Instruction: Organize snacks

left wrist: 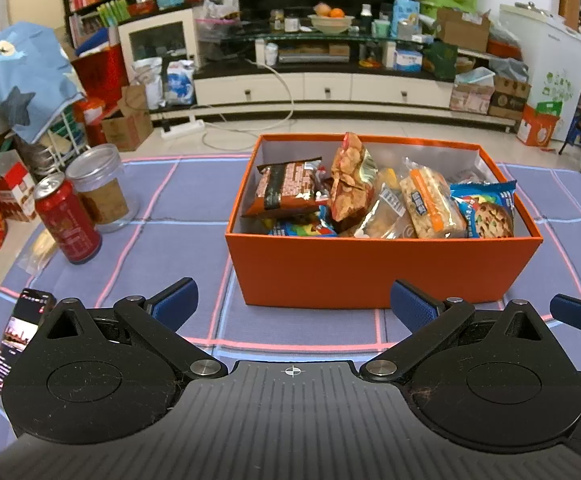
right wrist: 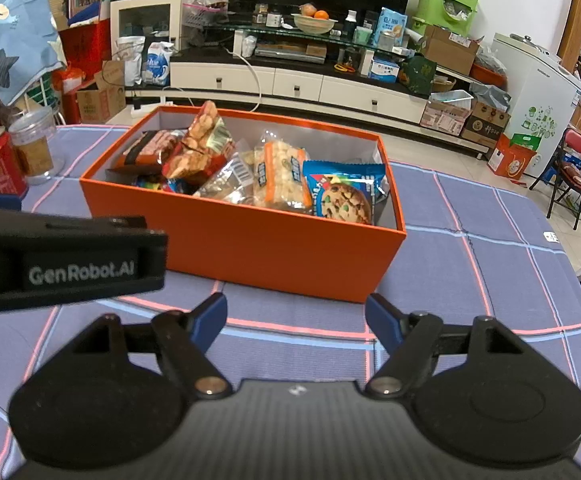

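An orange box [left wrist: 370, 272] [right wrist: 250, 248] stands on the checked blue tablecloth and holds several snack packets. Among them are a brown wafer pack [left wrist: 286, 192], a red chip bag [left wrist: 348, 178] standing on end, a rice-cracker pack [left wrist: 430, 204] [right wrist: 280, 178] and a blue cookie pack [left wrist: 486, 210] [right wrist: 342, 194]. My left gripper [left wrist: 292, 306] is open and empty, just in front of the box. My right gripper [right wrist: 296, 318] is open and empty, in front of the box's near right corner. One right fingertip [left wrist: 574, 312] shows at the left wrist view's right edge.
A red can [left wrist: 66, 220] [right wrist: 0, 162] and a clear jar [left wrist: 98, 184] [right wrist: 36, 148] stand left of the box. A phone [left wrist: 18, 336] lies at the table's near left. The left gripper's body [right wrist: 62, 260] fills the left of the right wrist view. A TV cabinet is behind.
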